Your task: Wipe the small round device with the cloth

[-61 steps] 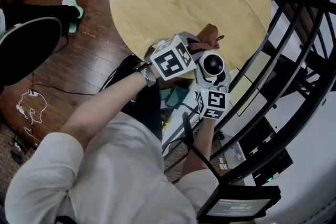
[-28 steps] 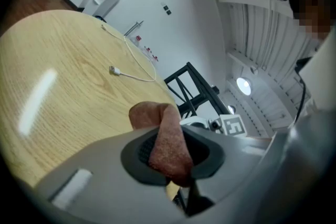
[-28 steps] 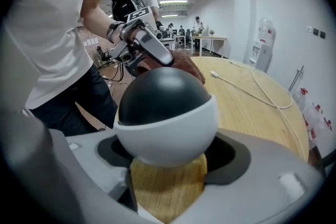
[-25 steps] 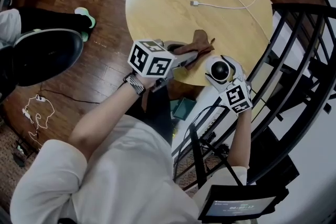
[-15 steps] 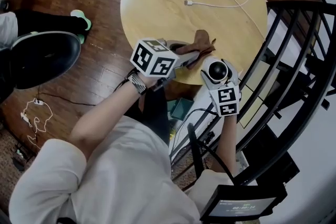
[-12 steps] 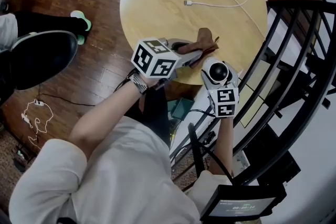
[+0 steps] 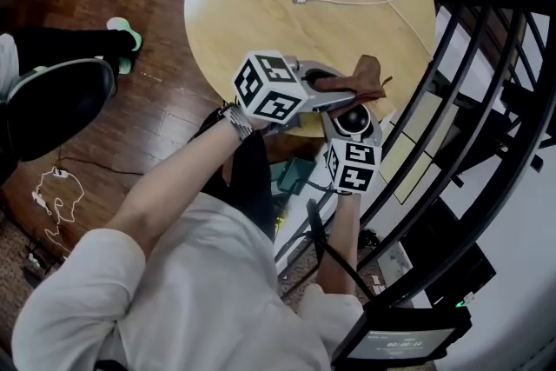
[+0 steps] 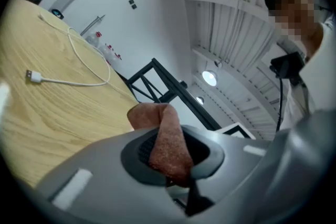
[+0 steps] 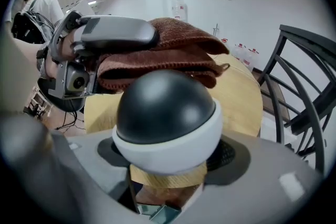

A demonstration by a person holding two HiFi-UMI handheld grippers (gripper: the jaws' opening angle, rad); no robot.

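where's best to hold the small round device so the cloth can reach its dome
Grip the small round device by its white lower band, coming from the base side, as the right gripper does now. The band is the widest ring, and this leaves the dark dome bare for the cloth.

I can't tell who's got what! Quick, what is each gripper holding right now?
Left gripper: shut on the brown cloth.
Right gripper: shut on the small round device, black dome on top, white below.
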